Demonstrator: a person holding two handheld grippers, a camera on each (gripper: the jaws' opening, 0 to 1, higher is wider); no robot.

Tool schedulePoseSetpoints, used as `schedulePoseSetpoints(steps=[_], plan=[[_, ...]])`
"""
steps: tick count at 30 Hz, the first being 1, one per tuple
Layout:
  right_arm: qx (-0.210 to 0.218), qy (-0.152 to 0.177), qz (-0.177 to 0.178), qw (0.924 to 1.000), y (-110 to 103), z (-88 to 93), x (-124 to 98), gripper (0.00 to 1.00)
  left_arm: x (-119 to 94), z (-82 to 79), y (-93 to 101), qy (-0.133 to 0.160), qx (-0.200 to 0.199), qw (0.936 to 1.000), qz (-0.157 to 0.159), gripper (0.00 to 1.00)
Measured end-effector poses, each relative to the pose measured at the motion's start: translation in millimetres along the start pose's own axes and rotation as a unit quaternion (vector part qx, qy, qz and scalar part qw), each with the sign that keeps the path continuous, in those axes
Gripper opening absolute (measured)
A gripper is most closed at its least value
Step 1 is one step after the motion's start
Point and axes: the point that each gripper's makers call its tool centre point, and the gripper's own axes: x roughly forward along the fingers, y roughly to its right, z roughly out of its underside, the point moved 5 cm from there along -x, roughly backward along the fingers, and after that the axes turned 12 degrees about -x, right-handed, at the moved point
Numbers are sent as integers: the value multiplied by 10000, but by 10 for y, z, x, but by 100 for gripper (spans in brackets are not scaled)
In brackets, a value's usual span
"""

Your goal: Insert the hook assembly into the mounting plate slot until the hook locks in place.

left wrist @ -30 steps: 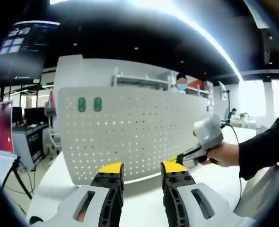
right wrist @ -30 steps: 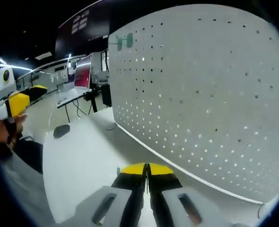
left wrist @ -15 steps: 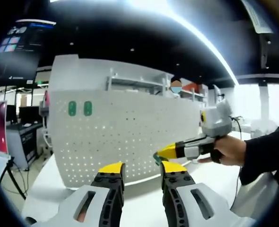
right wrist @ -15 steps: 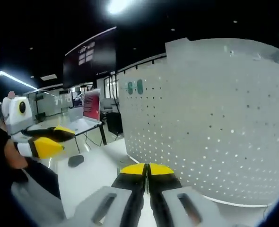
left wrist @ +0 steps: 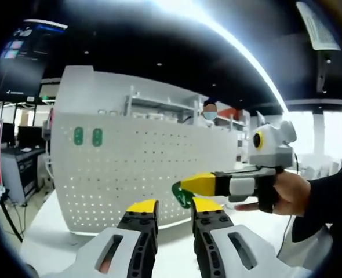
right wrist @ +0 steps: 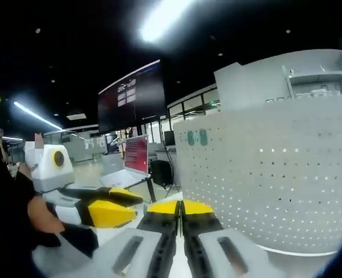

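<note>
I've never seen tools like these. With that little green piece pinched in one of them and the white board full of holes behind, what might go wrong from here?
1. The green hook sits only at the tip of the right gripper, so it might slip or twist out.
2. The pegboard has many look-alike holes, and the hook is not yet at it, so it may meet the wrong one.
3. The left gripper is open right beside the hook and might bump it.

Dark wall screen (right wrist: 137, 94), red-lit monitor (right wrist: 135, 154) on a desk, bright ceiling light strip (left wrist: 240, 49), white shelving (left wrist: 159, 104)
</note>
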Motion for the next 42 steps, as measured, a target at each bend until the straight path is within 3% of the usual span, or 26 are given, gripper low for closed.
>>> schedulePoseSetpoints(steps=[8, 13, 24, 31, 32, 33, 42], plan=[[15, 55, -106, 9999, -83, -23, -5, 0, 10, 10, 59, -64, -17, 9998, 167, 7], [24, 54, -109, 9999, -89, -21, -20, 0, 10, 17, 63, -102, 40, 9998, 172, 6], [45, 14, -172, 9998, -123, -4, -27, 0, -24, -10, 53, -181, 1252, 9919, -100, 2], [96, -6, -174, 9998, -132, -6, -33, 0, -33, 4, 42, -166, 1178, 9929, -90, 3], [100, 26, -188, 9998, -141, -40, -38, 0, -22, 26, 30, -161, 972, 9951, -87, 15], [93, 20, -197, 9998, -145, -43, -38, 0, -23, 26, 21, -147, 957, 9952, -103, 17], [143, -32, -337, 9993, -201, -36, -22, 0, 2, 31, 18, -126, 1000, 9949, -61, 16]])
